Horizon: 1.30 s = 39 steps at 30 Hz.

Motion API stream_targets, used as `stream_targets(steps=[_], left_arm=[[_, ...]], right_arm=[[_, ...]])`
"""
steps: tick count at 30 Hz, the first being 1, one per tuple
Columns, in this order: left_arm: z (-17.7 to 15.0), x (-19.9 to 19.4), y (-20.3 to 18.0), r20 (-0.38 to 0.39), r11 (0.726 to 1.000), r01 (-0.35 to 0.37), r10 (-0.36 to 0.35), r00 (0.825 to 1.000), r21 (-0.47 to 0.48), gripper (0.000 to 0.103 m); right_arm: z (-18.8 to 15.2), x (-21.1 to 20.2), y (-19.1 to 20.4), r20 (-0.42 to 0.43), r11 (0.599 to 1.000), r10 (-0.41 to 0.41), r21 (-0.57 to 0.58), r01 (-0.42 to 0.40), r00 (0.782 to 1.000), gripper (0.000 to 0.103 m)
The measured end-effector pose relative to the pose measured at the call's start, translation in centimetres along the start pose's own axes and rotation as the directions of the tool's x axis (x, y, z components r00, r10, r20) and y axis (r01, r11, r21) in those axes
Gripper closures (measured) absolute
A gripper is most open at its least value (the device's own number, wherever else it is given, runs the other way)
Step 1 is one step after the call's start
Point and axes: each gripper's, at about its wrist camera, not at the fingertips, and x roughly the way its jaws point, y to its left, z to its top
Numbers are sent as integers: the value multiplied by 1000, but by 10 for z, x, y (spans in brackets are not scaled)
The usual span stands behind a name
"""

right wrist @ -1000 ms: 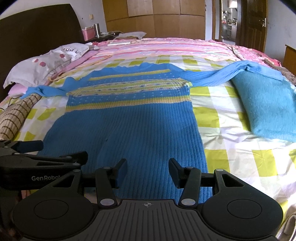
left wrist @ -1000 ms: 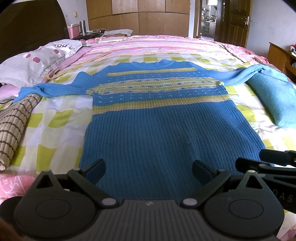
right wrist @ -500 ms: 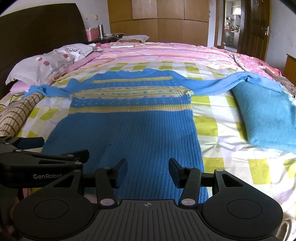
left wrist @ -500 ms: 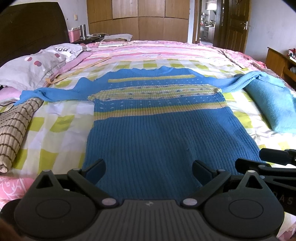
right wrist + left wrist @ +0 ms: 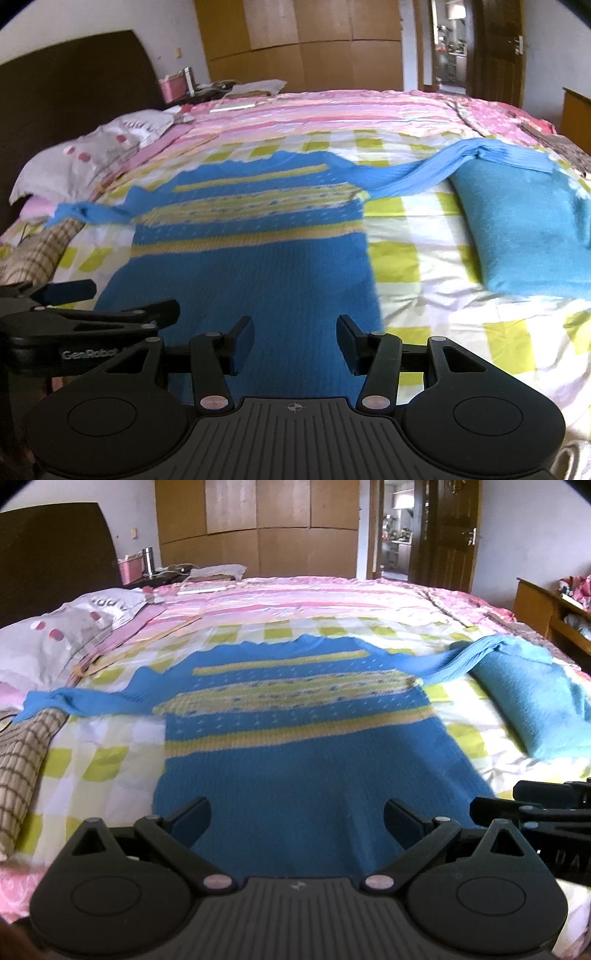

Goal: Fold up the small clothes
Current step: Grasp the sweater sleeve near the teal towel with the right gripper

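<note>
Both views lifted slightly versus second ago. Blue sweater [image 5: 303,760] unchanged, flat on bed [image 5: 110,753], sleeves spread. Left gripper [image 5: 297,812] and right gripper [image 5: 295,343] gaping, empty. Folding unstarted.

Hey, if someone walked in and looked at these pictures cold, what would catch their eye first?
Most likely the blue sweater with yellow patterned bands, spread flat in the middle of the checked bedspread, its sleeves stretched out to both sides. Next, the folded turquoise knit lying to its right, with one sleeve end draped over it. Near the camera, the left gripper and right gripper both stand open over the sweater's hem.
</note>
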Motion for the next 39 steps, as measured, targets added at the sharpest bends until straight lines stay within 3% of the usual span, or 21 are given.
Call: stream_targets(steps=[10, 18, 26, 34, 39], left_arm=[[30, 23, -22, 22, 997, 80, -80, 997, 7, 0], [60, 56, -48, 33, 991, 131, -131, 991, 7, 0], [92, 85, -75, 68, 990, 142, -142, 988, 2, 0], [106, 101, -95, 93, 988, 154, -153, 984, 2, 0], [104, 106, -96, 87, 987, 163, -161, 983, -11, 0]], right_arm=[[46, 20, -69, 55, 988, -78, 135, 70, 995, 54], [94, 47, -151, 93, 942, -146, 317, 110, 985, 54], [137, 82, -229, 125, 847, -163, 526, 74, 979, 54], [154, 106, -280, 151, 710, -177, 704, 20, 972, 54], [158, 123, -294, 108, 659, -222, 750, 67, 969, 55]])
